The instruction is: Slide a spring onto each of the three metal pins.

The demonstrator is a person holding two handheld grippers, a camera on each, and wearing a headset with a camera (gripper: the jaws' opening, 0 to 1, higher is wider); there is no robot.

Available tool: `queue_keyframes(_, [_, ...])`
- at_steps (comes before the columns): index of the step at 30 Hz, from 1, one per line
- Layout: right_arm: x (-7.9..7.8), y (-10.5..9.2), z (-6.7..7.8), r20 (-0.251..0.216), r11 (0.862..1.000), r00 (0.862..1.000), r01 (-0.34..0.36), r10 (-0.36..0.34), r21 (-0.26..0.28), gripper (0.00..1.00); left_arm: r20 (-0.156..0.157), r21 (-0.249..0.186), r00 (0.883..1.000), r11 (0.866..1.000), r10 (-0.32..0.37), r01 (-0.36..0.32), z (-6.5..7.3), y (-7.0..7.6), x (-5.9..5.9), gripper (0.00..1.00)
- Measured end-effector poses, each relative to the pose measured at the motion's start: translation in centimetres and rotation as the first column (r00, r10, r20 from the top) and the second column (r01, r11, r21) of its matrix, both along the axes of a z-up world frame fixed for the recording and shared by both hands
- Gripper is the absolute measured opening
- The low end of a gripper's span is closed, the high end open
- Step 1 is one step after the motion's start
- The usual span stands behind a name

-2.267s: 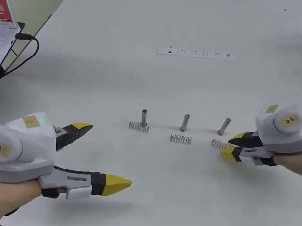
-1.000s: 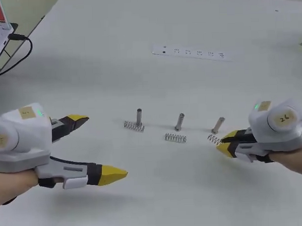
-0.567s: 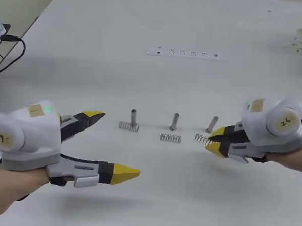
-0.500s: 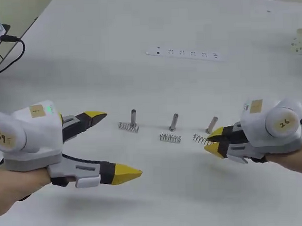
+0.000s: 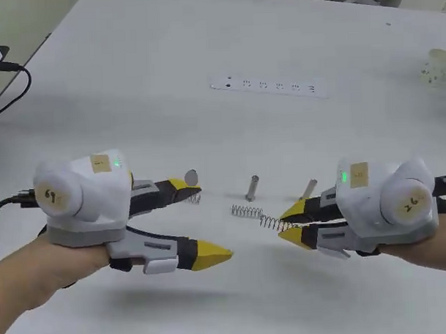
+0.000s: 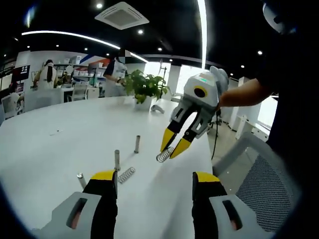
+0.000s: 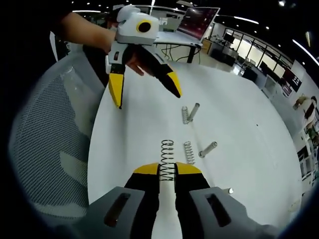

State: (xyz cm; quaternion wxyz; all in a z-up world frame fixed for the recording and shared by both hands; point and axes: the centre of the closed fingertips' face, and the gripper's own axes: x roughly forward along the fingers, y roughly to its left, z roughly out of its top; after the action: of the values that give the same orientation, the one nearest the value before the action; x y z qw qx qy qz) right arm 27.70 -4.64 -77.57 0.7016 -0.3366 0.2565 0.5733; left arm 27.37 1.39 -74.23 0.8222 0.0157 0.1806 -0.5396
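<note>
We are holding the right hand-held gripper [image 5: 284, 226] low over the white worktop [image 5: 132, 82], and its yellow-tipped jaws are pinching one end of a spring [image 7: 167, 154]. The rest of that coil is sticking out forward past the tips. Taking the middle pin [image 5: 251, 188] as our marker, this gripped spring is sitting just in front of it and a little to its right in the head view, and it is pointing back toward the pin's foot. A second spring [image 5: 243, 210] is lying flat on the worktop directly in front of the middle pin. We cannot tell whether the free end of the gripped spring is touching it. The right pin [image 5: 309, 189] is standing to the right of the middle pin, just behind the right hand-held gripper's upper jaw. The left pin [image 5: 190, 177] is standing to the left of the middle pin, with a third spring [image 5: 194, 199] lying at its base, partly hidden. We are keeping the left hand-held gripper [image 5: 203, 219] to the left of the middle pin with its jaws spread wide apart and nothing between them, and its upper jaw is crossing in front of the left pin. All three pins are bare and upright. A white power strip [image 5: 270, 85] is lying well behind the middle pin.
</note>
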Motion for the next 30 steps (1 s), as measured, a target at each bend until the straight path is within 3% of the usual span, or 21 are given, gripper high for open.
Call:
queue_keyframes(8, [-0.7,0.5,0.0,0.002,0.999,0.999,-0.047,0.047,-0.002,0.08,0.017,0.044,0.994,0.993,-0.107,0.106,-0.9,-2.8,-0.4,0.41])
queue_keyframes(11, [-0.8,0.8,0.2,0.003,0.998,0.998,-0.057,0.057,0.010,0.08,0.025,0.026,0.993,0.993,-0.117,0.116,-0.4,-3.2,-0.1,0.35])
queue_keyframes(18, [-0.8,1.1,0.5,0.010,0.997,0.997,-0.071,0.071,0.013,0.08,0.030,0.045,0.990,0.989,-0.141,0.139,-0.8,-3.8,0.2,0.30])
queue_keyframes(30, [-1.4,1.3,0.9,0.017,0.995,0.995,-0.100,0.100,0.010,0.08,0.019,0.042,0.986,0.985,-0.168,0.167,-1.2,-4.5,-0.5,0.17])
